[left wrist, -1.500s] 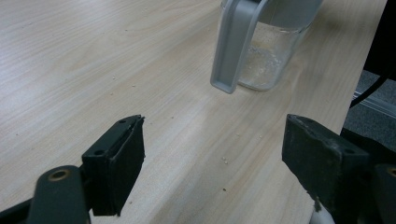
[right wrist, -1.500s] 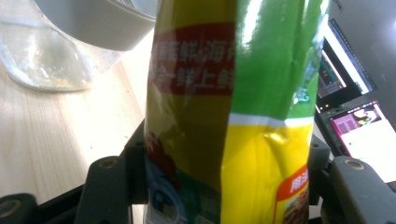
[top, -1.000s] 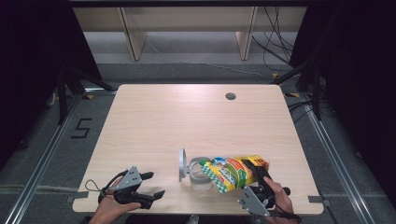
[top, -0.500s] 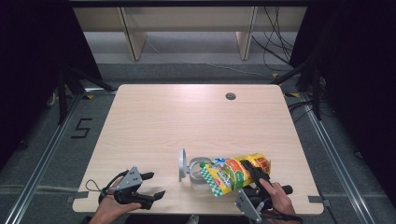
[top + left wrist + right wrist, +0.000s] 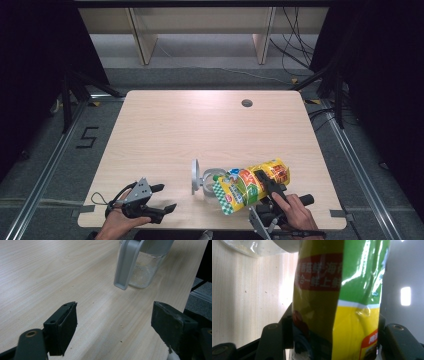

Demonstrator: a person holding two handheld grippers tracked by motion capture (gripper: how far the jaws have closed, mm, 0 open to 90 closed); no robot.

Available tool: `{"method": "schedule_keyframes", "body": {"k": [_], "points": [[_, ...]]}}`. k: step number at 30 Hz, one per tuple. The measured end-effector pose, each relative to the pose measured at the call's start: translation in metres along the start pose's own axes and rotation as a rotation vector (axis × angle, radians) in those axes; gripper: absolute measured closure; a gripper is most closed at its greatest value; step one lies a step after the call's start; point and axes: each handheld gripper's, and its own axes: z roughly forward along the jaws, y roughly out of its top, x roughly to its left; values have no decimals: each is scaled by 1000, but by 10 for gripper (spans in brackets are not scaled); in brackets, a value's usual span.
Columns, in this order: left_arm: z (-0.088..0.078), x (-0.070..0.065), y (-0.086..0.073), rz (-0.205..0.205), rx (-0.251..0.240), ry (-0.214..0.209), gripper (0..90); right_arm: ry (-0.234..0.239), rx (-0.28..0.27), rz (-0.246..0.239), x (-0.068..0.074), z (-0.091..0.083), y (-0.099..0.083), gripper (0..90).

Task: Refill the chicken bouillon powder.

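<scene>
Compared with one second ago, the bag (image 5: pixel 252 186) has tipped further, its torn mouth lower over the jar (image 5: pixel 209 181), and the right gripper (image 5: pixel 270 192) has shifted slightly toward the near table edge. Its jaws closed a little within that second and now press on both sides of the bag, as the right gripper view confirms (image 5: pixel 337 315). The left gripper (image 5: pixel 162 197) has stayed in place; its jaws stand wide apart with nothing between them (image 5: pixel 113 322).

Containers: one clear jar with a grey top and its hinged lid (image 5: pixel 194 176) flipped upright at its left. In the left gripper view the jar (image 5: pixel 143 272) holds a thin layer of pale grains at the bottom. One yellow-and-green printed bag lies tilted, mouth at the jar's opening; whether anything is pouring cannot be told.

Edges and room: jar, bag and both grippers sit near the near edge of the table (image 5: pixel 200 125). The far half of the table is bare except for one round cable hole (image 5: pixel 246 103).

Count: one jar, one bag, two grippers.
</scene>
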Motion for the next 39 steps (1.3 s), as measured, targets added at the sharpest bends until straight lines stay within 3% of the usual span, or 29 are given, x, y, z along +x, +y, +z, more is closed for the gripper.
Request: {"method": "schedule_keyframes", "body": {"k": [3, 4, 5, 6, 9, 10, 12, 14, 15, 16, 18, 20, 24, 25, 27, 30, 39], "points": [[1, -2, 0, -29, -30, -10, 205, -8, -3, -49, -2, 1, 5, 442], [1, -2, 0, -30, -30, -10, 205, 6, 2, -30, 0, 1, 5, 443], [-1, 1, 1, 24, -10, 4, 204, -4, -1, -67, -3, 1, 6, 445], [0, -1, 0, -3, -33, -4, 204, 0, 0, -66, -2, 2, 7, 447], [-1, -2, 0, -15, -26, -5, 204, -11, 1, -115, -5, 2, 9, 449], [0, -1, 1, 12, -31, -14, 204, -5, 4, -117, -5, 2, 10, 449], [0, -1, 1, 11, -31, -17, 204, -5, 6, -128, -6, 3, 10, 450], [-1, -1, 1, 11, -30, -10, 204, 4, 22, -103, -4, 3, 9, 452], [0, -2, 0, -20, -28, -4, 204, 2, 24, -105, -4, 3, 9, 452], [1, -2, 0, -33, -39, -17, 204, -7, 18, -145, -7, 3, 9, 452], [1, -2, -1, -24, -39, -5, 204, -9, 24, -185, -11, 2, 9, 456], [0, -2, 0, -20, -28, -4, 204, -10, 29, -139, -8, 2, 8, 457], [0, -1, -1, -18, -25, -13, 204, 0, 23, -204, -14, 2, 9, 457], [0, -1, 0, -19, -25, -11, 204, 9, 34, -191, -13, 1, 9, 458], [1, -2, -1, -28, -43, -7, 204, -5, -4, -189, -12, 4, 8, 458], [1, -2, -1, -20, -35, -5, 204, 19, 21, -202, -13, 2, 10, 459], [0, -2, -1, -19, -25, -12, 204, 13, 9, -221, -16, 5, 10, 459]]}}
